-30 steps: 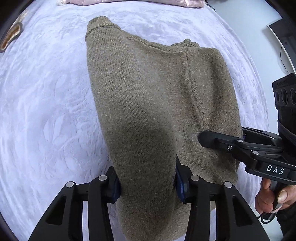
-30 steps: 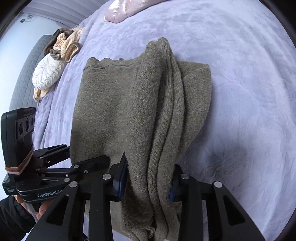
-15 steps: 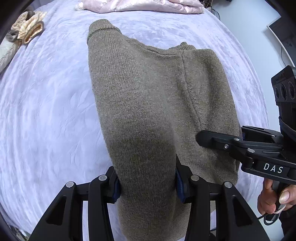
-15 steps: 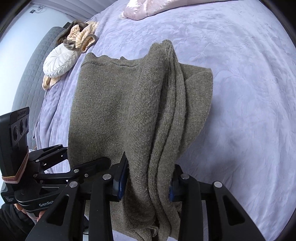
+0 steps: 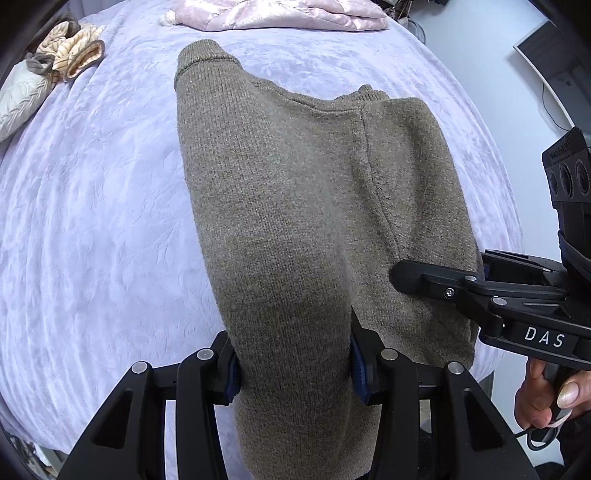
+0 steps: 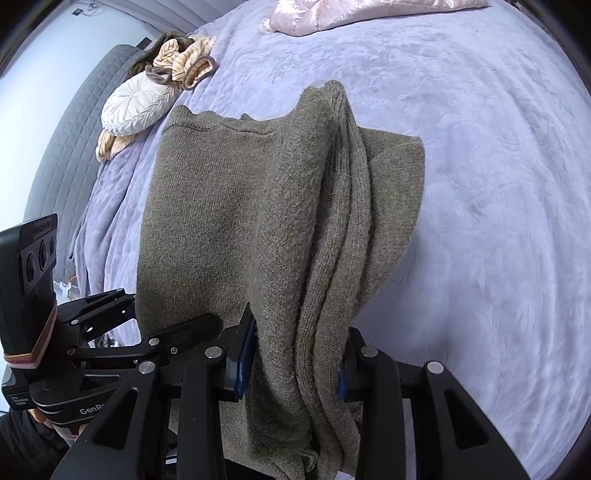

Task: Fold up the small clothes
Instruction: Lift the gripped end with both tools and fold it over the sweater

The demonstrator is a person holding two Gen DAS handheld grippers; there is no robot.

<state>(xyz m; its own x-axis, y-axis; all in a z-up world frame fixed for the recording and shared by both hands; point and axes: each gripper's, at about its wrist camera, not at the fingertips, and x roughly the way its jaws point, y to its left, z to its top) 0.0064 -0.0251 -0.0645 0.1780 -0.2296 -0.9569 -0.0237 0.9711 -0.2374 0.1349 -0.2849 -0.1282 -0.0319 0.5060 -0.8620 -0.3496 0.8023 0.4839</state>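
An olive-brown knit sweater [image 5: 303, 206] lies lengthwise on the lavender bedspread [image 5: 92, 221], its sleeves folded in. My left gripper [image 5: 293, 365] is shut on the sweater's near edge at the left side and holds it raised. My right gripper [image 6: 295, 362] is shut on the near edge at the right side, pinching several bunched layers of the sweater [image 6: 258, 229]. The right gripper also shows in the left wrist view [image 5: 476, 291], and the left gripper shows in the right wrist view [image 6: 155, 332]. The sweater's far end rests on the bed.
A pink satin garment [image 5: 280, 14] lies at the far edge of the bed. A white quilted item [image 6: 136, 107] and tan striped clothes [image 6: 184, 59] lie at the far left. A grey padded headboard [image 6: 62, 155] stands left; a monitor [image 5: 554, 62] stands right.
Both grippers have lifted and drawn the sweater's near edge back, so more of the bed's far side and the pink garment have come into view. Both grips are unchanged.
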